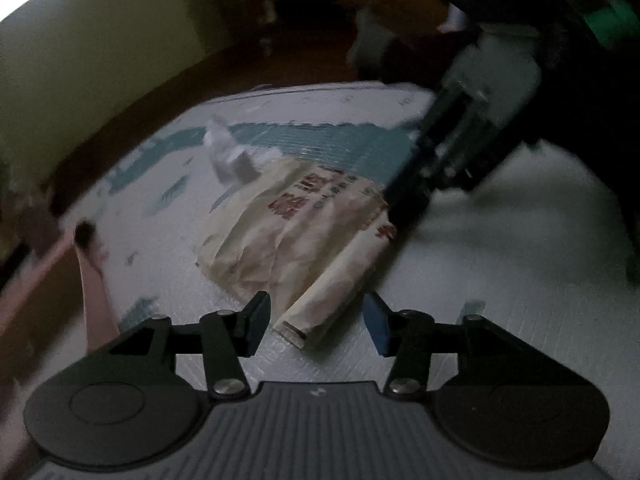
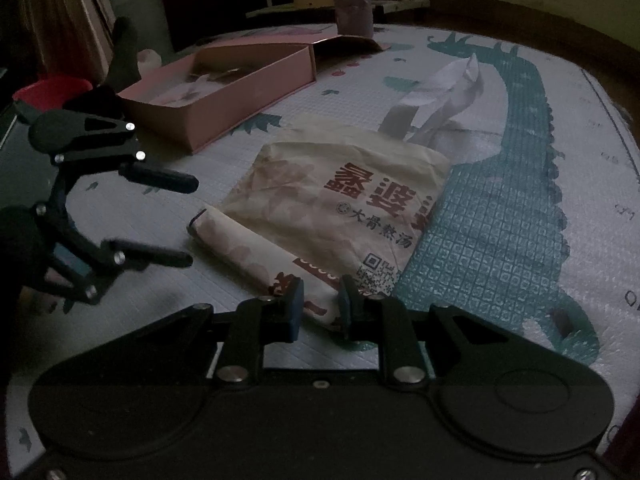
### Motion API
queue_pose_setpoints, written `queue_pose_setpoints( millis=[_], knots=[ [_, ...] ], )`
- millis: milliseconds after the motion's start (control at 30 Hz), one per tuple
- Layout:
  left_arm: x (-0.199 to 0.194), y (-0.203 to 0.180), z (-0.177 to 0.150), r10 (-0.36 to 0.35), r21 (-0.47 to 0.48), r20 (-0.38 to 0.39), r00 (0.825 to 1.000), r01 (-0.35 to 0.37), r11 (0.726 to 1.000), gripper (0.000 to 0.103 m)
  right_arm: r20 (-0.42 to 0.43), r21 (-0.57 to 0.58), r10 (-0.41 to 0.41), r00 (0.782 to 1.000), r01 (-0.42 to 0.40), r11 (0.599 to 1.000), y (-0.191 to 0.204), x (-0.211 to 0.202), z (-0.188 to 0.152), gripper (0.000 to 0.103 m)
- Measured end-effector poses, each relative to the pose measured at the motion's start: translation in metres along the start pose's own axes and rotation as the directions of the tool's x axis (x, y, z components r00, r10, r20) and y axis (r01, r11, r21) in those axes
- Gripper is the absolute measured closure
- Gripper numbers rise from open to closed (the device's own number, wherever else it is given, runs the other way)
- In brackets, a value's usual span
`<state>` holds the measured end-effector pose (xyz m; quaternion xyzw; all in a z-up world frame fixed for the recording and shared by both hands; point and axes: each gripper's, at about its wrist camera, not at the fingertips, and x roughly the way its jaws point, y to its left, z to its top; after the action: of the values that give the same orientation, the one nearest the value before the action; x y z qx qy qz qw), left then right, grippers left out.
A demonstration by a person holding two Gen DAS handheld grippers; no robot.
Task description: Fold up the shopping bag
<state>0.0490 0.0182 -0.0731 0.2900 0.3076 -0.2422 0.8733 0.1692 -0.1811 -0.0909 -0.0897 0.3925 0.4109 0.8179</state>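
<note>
The right claw point(image 2: 320, 310) is nearly shut, its two fingers pinched on the near end of the rolled edge of the shopping bag point(image 2: 340, 200). The left claw point(image 1: 316, 326) stands wide open and holds nothing; in its own view the far end of that same roll lies between its two fingers, though whether they touch it is hard to tell. From the right wrist view the left claw point(image 2: 190, 220) sits just left of the roll's far end, fingers spread.

There is one bag, cream with red characters, smaller black characters and a QR code. It lies flat on a play mat point(image 2: 520, 208) printed with a teal dinosaur, with one long edge rolled into a tube. Its two white handles point(image 2: 448, 96) stick out crumpled at the far side.

Beyond the bag, well apart from it, lies one open pink box point(image 2: 224, 96) with pale contents that are hard to make out. Behind the box stands one purple jar point(image 2: 354, 12). A red bowl point(image 2: 52, 90) sits at the left edge, partly hidden by the left claw's frame.

The left wrist view is blurred, and the room is dim. What carries the mat is hidden beneath it.
</note>
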Motion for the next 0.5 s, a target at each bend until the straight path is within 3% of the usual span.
queue_pose_setpoints(
  millis=[300,333,433,500],
  knots=[
    [0.0027,-0.0005,-0.0042,0.048,0.096,-0.058,0.997,-0.043,0.994,0.053,-0.008,0.011,0.034,0.999,-0.034,0.999,-0.0061,0.0003,0.0013,0.086],
    [0.0024,-0.0007,-0.0049,0.053,0.108,-0.063,0.997,-0.046,0.993,0.055,-0.011,0.009,0.039,0.999,-0.039,0.999,-0.0056,0.0011,0.0016,0.086],
    [0.0032,-0.0041,-0.0068,0.064,0.179,-0.098,0.993,-0.046,0.983,0.071,-0.015,0.012,0.05,0.999,-0.049,0.999,-0.0075,0.0013,0.0023,0.086],
    [0.0034,-0.0069,-0.0077,0.064,0.212,-0.108,0.992,-0.039,0.976,0.072,-0.017,0.009,0.055,0.998,-0.055,0.998,-0.0087,0.0015,0.0027,0.086]
  ],
)
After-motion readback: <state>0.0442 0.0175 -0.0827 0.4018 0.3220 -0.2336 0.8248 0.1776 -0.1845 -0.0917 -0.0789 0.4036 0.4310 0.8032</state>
